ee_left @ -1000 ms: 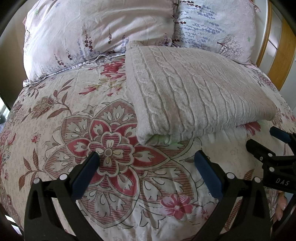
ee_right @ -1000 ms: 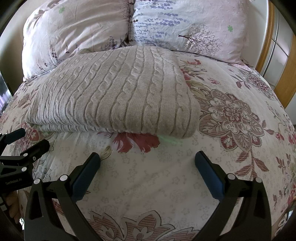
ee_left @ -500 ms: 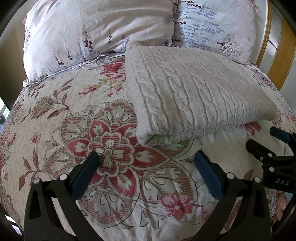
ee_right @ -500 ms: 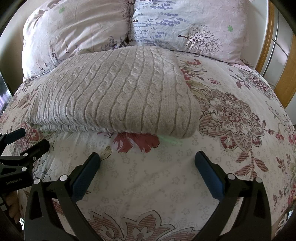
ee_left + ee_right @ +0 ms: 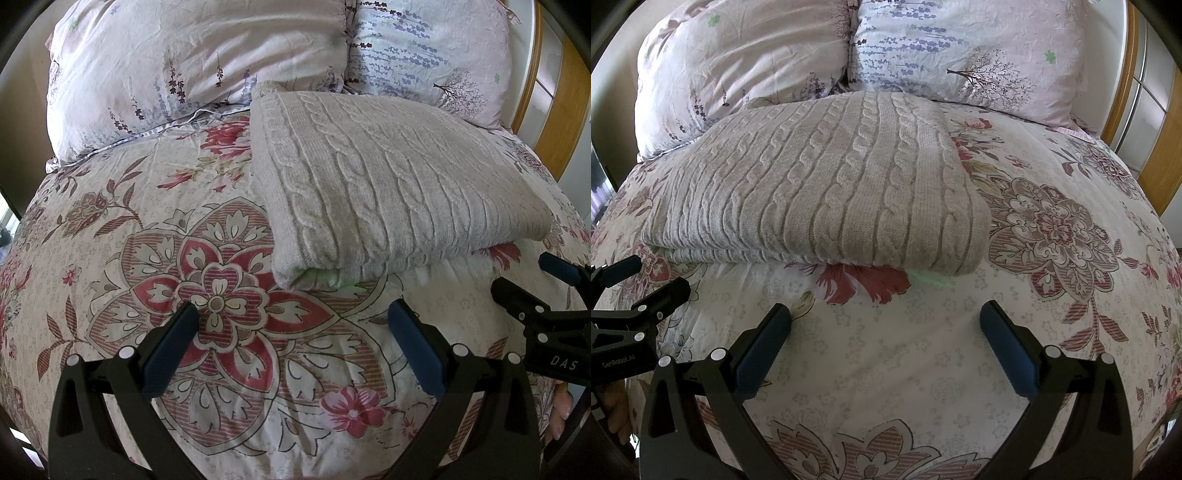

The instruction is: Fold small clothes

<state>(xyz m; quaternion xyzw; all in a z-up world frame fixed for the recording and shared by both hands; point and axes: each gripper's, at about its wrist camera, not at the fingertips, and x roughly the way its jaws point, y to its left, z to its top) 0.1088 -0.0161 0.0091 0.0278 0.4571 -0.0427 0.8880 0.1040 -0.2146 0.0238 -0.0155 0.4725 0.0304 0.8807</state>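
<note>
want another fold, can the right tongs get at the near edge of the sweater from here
Probably yes. The right tongs are open and empty, short of the sweater, with only bare quilt between them and its near edge. The left tongs sit off to the side.

Folded cable-knit sweater (image 5: pixel 391 192) on flowered bedspread (image 5: pixel 147 236), at one o'clock from left gripper (image 5: pixel 293 332), apart from it. Jaws spread wide, empty. Right gripper (image 5: pixel 532 284) at three o'clock. Pillows (image 5: pixel 199 70) at twelve.
</note>
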